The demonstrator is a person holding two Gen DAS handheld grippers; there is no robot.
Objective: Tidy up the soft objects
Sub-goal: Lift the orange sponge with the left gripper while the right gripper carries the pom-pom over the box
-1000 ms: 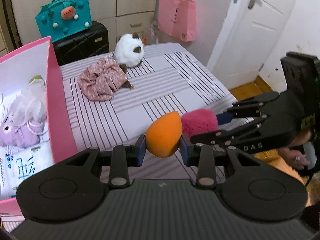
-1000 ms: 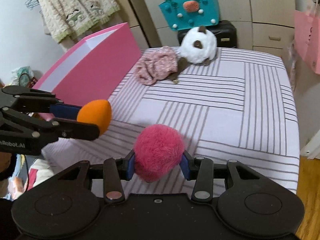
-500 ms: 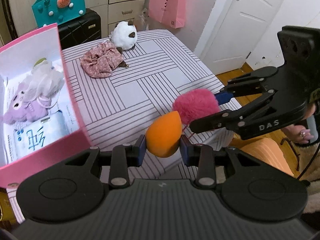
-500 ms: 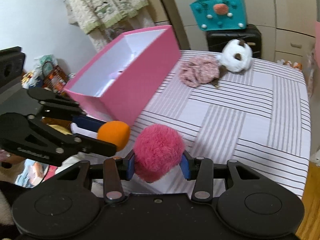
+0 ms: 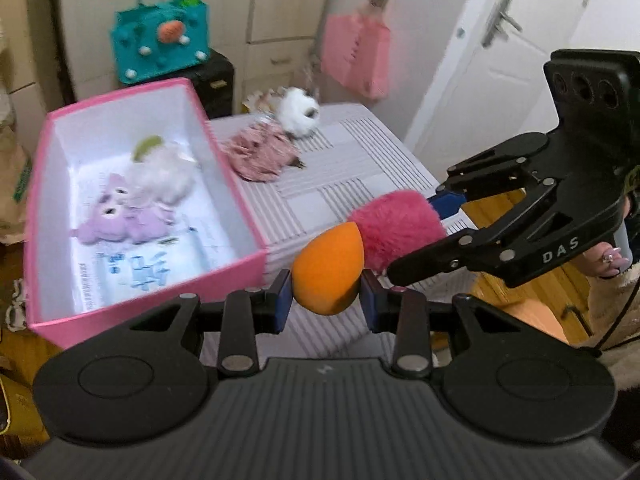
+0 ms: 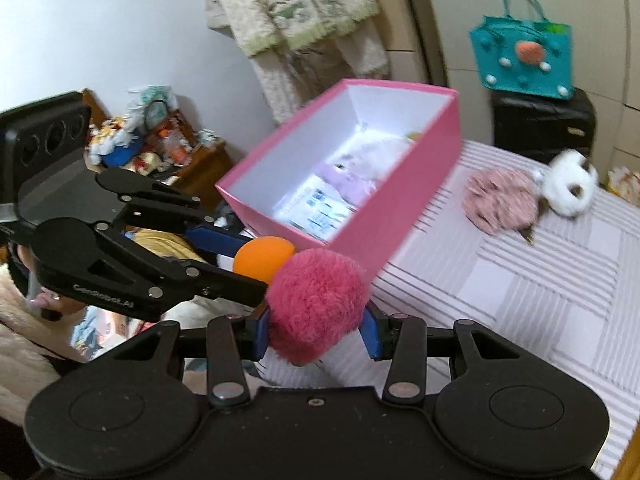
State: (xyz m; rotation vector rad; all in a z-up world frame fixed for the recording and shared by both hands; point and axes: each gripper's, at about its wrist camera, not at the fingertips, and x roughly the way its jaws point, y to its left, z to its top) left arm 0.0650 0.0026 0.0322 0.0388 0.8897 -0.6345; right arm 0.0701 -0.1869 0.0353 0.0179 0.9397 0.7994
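- Left claw (image 5: pixel 325 305): closed onto an orange egg-shaped sponge (image 5: pixel 327 268), blue pads pressing both of its sides; sponge held in the air just beyond the near corner of the pink box (image 5: pixel 256 216).
- Right claw (image 6: pixel 316 334): clamped on a fluffy magenta pompom (image 6: pixel 316 304), fur bulging over both pads.
- In the left wrist view the pompom sits just right of the sponge and appears to touch it; in the right wrist view the sponge shows behind the pompom's upper left edge.
- Both held items hang near the box's near corner, outside it, at the edge of the striped surface (image 6: pixel 520 280).
- Pink box: open top, white inside, standing on the striped surface at its left side. Contents: a lilac plush (image 5: pixel 116 220), a white fluffy item (image 5: pixel 160 172) with a green tip, and printed paper (image 5: pixel 136 272) along the bottom.
- On the striped surface, well apart from the claws: a crumpled pink floral fabric item (image 6: pixel 500 204) just beside a white furry plush (image 6: pixel 570 188) with brown patches; contact between them cannot be determined (motion blur).
- Background: teal tote bag (image 6: pixel 520 60) on a black case (image 6: pixel 540 124).
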